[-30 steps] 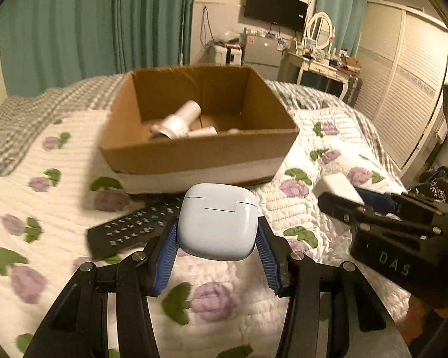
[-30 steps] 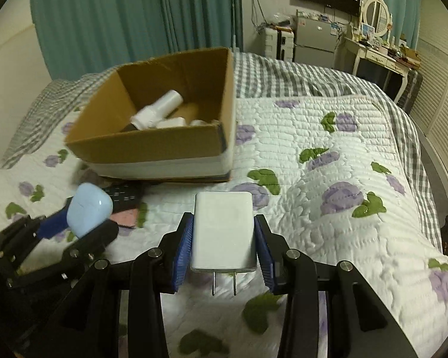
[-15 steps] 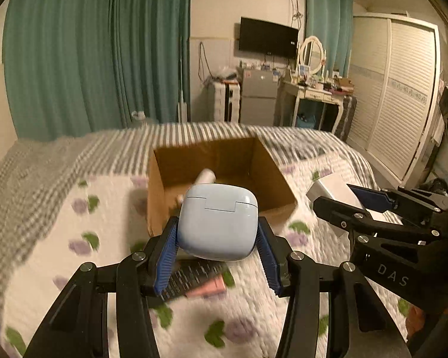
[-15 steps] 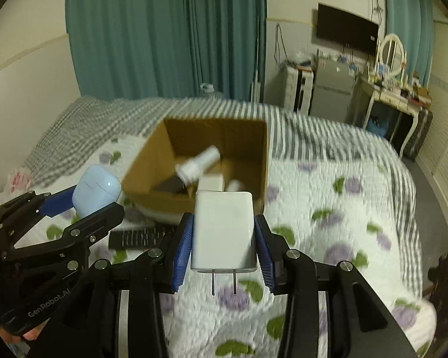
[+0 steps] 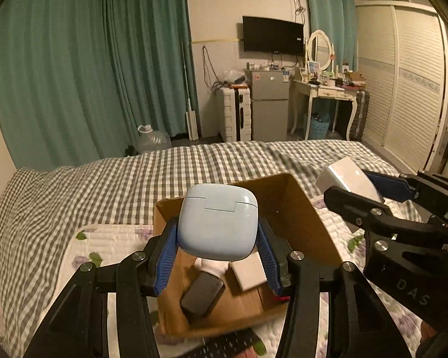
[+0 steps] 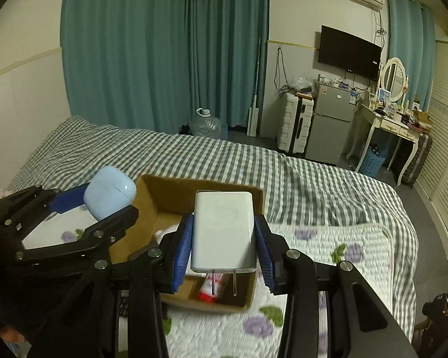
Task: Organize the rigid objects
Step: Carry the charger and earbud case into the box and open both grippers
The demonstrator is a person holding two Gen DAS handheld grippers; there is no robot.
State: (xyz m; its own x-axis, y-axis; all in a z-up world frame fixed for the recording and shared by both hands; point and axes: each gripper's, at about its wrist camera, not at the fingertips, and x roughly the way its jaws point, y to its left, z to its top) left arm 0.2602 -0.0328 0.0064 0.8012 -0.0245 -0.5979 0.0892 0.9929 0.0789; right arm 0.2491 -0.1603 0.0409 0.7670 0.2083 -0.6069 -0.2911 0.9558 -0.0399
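Observation:
My left gripper (image 5: 217, 235) is shut on a light blue earbuds case (image 5: 217, 221) and holds it above the open cardboard box (image 5: 310, 223). My right gripper (image 6: 223, 238) is shut on a white charger plug (image 6: 223, 229), prongs down, also above the box (image 6: 152, 205). The left gripper with the case shows in the right wrist view (image 6: 110, 192). The charger shows in the left wrist view (image 5: 348, 180). Inside the box lie a black device (image 5: 202, 295), a white block (image 5: 249, 273) and a red and white item (image 6: 212, 291).
The box sits on a bed with a floral quilt (image 6: 328, 268) over a checked sheet (image 5: 104, 191). A black remote (image 5: 224, 346) lies on the quilt in front of the box. Beyond the bed stand a small fridge (image 5: 270, 104), a dressing table (image 5: 328, 89) and green curtains.
Both grippers have risen and moved forward over the box with their loads still held. The views now look down into the box from above.

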